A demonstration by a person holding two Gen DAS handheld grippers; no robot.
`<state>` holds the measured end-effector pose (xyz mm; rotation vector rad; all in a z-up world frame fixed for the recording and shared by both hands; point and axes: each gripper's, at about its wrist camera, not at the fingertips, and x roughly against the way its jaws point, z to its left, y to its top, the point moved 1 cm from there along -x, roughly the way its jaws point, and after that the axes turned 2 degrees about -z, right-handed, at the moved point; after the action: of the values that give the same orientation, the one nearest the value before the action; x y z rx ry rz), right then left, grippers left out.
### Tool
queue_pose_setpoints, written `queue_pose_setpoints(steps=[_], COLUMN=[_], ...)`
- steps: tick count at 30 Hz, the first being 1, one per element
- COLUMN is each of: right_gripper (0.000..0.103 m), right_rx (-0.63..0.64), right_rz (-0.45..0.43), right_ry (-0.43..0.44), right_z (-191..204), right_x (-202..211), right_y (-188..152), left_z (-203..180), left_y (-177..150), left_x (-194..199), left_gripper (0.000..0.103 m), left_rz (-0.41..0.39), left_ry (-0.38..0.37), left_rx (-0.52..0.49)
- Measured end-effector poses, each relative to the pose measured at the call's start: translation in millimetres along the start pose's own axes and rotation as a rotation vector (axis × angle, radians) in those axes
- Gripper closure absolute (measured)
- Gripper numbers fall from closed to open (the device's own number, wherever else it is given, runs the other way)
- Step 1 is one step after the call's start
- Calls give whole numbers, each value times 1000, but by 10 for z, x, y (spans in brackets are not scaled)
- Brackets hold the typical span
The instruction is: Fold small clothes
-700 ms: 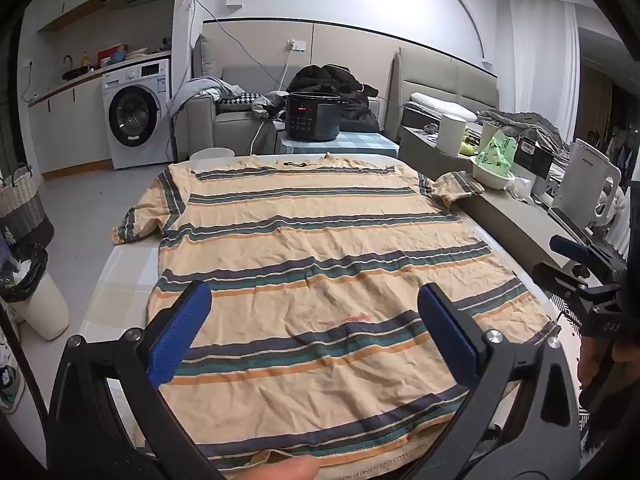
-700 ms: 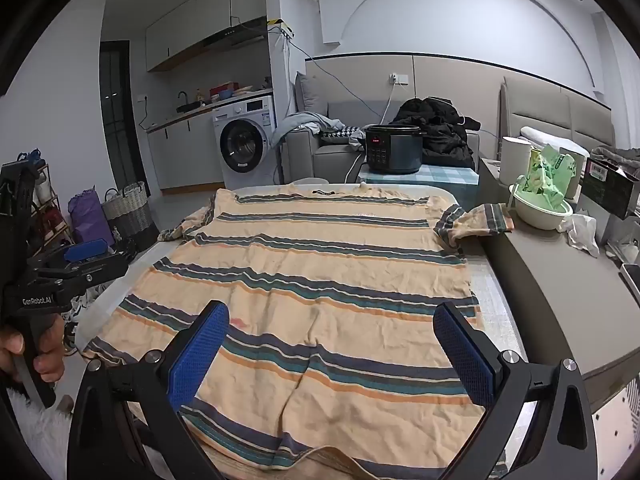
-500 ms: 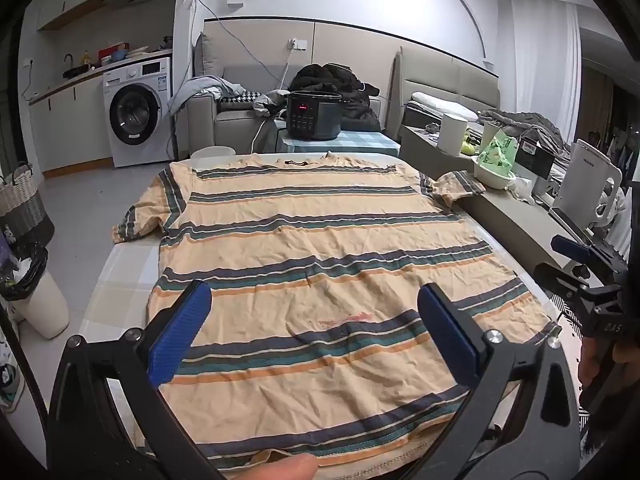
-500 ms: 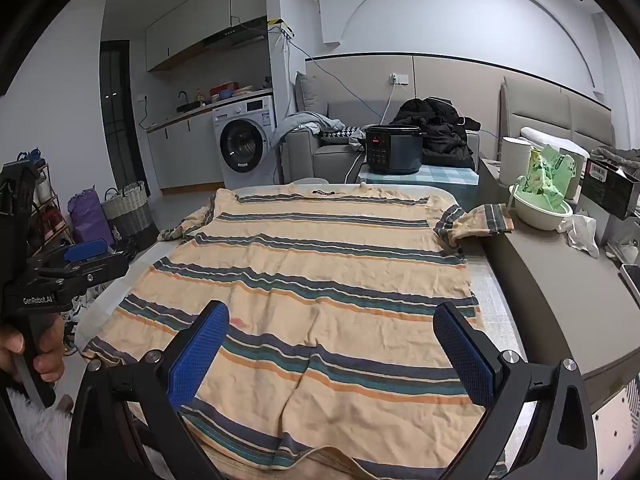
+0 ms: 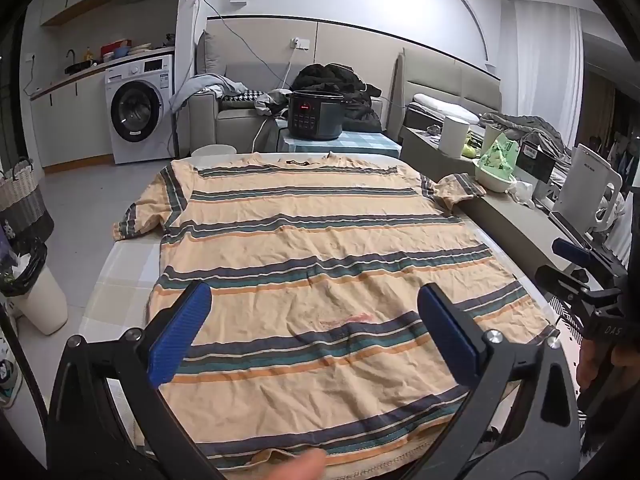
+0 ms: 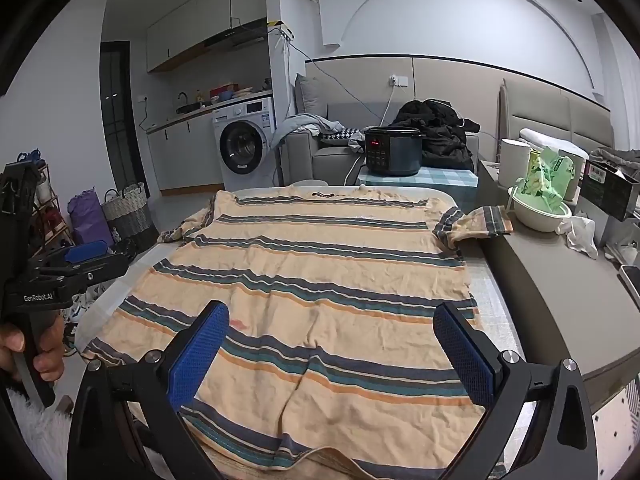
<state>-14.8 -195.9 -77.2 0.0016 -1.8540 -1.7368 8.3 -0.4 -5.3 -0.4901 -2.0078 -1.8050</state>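
Left wrist view shows the striped T-shirt [image 5: 320, 264] spread flat, collar away from the camera, on the table [image 5: 120, 268], its near hem at the table's front edge and its right sleeve [image 6: 476, 224] draped over onto the grey counter [image 6: 552, 288] beside it. Nothing is folded yet, so the job appears to be at its start. The left gripper [image 5: 312, 332] hovers above the lower part of the shirt with its blue fingers spread wide and nothing between them; the right gripper [image 6: 332, 352] likewise stands wide and empty over the hem. Wrinkles across the cloth could let a pinch catch only the top layer, giving a lopsided fold; the sleeve on the counter may snag or drag toward the pale green bowl [image 6: 540, 212] close by, and a pull on the hem could slide the whole shirt off the front edge. A small reddish mark [image 5: 352, 318] sits on the fabric. Beyond the table stand a dark cooker [image 6: 394, 150] with a red display and a washing machine [image 6: 244, 148]. In the right wrist view the other tool's body reads "GenRobot.AI"; in the left wrist view the letters "DAS" show on the other tool.
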Motion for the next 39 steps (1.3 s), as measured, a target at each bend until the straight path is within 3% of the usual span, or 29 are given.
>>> queue_pose_setpoints(steps=[39], right_gripper=[0], right_rx=[-2], right_rz=[-5], right_ry=[2], right_z=[19], right_x=[42], right_y=[34], left_z=[187], left_y=[28], left_x=[-7], left_gripper=[1], left_rz=[-4], left_ry=[1], left_rx=[2])
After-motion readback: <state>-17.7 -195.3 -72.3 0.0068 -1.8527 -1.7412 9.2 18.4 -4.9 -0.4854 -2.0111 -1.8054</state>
